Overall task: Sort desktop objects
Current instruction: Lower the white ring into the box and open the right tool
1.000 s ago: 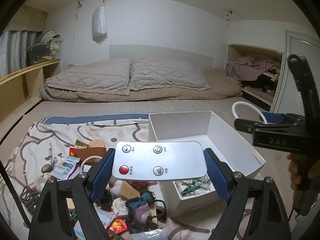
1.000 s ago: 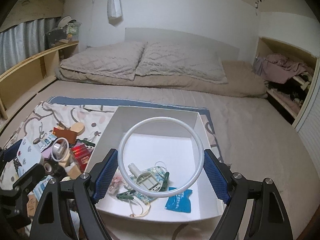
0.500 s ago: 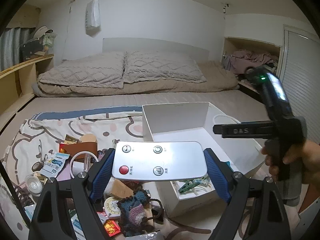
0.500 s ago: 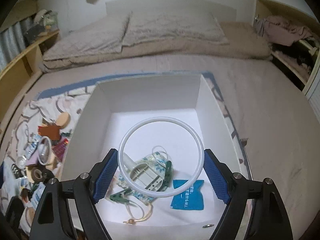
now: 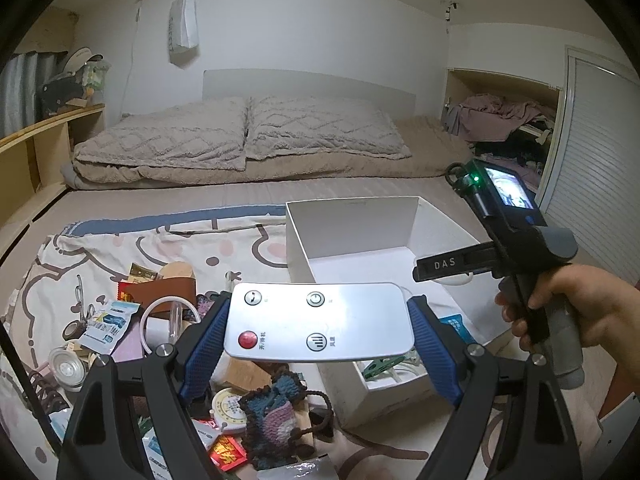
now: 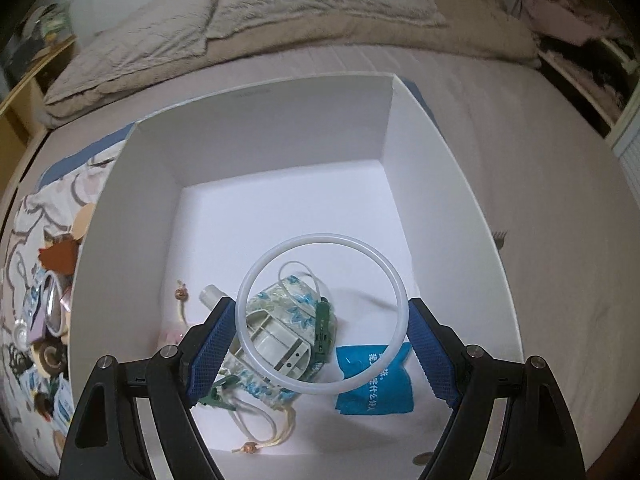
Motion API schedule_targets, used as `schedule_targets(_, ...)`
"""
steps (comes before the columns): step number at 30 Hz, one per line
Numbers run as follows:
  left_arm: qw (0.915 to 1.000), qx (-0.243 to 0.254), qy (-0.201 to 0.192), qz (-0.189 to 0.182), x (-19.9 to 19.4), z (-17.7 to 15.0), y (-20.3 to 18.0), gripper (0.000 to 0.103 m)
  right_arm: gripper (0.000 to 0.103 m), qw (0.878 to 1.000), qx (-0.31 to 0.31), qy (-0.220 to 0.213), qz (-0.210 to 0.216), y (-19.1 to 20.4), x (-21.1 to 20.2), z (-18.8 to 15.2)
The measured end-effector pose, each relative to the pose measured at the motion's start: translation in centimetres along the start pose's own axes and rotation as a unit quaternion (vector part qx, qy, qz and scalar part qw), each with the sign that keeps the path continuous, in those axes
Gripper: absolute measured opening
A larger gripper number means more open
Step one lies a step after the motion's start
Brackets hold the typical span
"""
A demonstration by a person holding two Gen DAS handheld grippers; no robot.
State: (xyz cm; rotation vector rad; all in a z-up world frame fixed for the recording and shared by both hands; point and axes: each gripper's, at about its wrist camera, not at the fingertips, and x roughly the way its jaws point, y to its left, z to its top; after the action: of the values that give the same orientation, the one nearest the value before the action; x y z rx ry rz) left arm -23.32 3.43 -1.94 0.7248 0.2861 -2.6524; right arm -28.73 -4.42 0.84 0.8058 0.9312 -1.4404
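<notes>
Left wrist view took in the bed, with a patterned blanket spread on it and a white box standing at the blanket's right edge. Left of the box lay a heap of small clutter: packets, tape rolls, a brown leather piece and a knitted pouch. The left hand-held gripper was clamped on a silver remote control, held above the heap near the box's near-left corner. The right hand held its tool over the box. Seen from the right wrist, the right hand-held gripper was closed on a white ring, hanging inside the box above a floral pouch, green clips and a blue packet.
</notes>
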Motion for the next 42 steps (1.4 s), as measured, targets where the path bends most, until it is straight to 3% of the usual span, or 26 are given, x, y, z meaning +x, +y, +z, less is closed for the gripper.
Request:
schedule_targets(7, 1.0000, -0.002, 0.002, -0.003, 0.2, -0.3, 0.3, 0.087, 0.084, 0.998, 0.041, 0.053, -0.002, -1.3, 2.1, 0.1)
schedule_targets(15, 1.0000, -0.003, 0.002, -0.004, 0.3, -0.4, 0.3, 0.087, 0.084, 0.994, 0.032, 0.100, -0.011, -0.9, 3.5, 0.1)
schedule_targets(20, 1.0000, 0.000, 0.001, -0.004, 0.4, -0.6, 0.2, 0.087, 0.084, 0.989, 0.039, 0.142, 0.012, -0.8, 4.4, -0.2)
schedule_targets(28, 1.0000, 0.003, 0.001, -0.004, 0.7, -0.3, 0.0, 0.087, 0.084, 0.984, 0.041, 0.171, 0.033, -1.1, 4.9, -0.7)
schedule_targets(31, 0.9999, 0.010, 0.001, -0.004, 0.8, -0.1, -0.4, 0.087, 0.086, 0.983, 0.051, 0.172, 0.038, -1.7, 4.7, -0.9)
schedule_targets(33, 0.9999, 0.012, 0.002, -0.004, 1.0, 0.0, -0.5, 0.087, 0.098, 0.984, 0.052, 0.166, 0.044, -1.9, 4.4, -0.9)
schedule_targets(37, 0.9998, 0.012, 0.010, -0.011, 1.8, 0.4, -0.8, 0.087, 0.099, 0.987, 0.047, 0.147, 0.045, -2.4, 3.3, -1.0)
schedule_targets(42, 0.9993, 0.015, 0.024, -0.023, 3.3, 1.1, -1.9, 0.087, 0.099, 0.989, 0.040, 0.118, 0.080, -2.7, 1.0, -1.4)
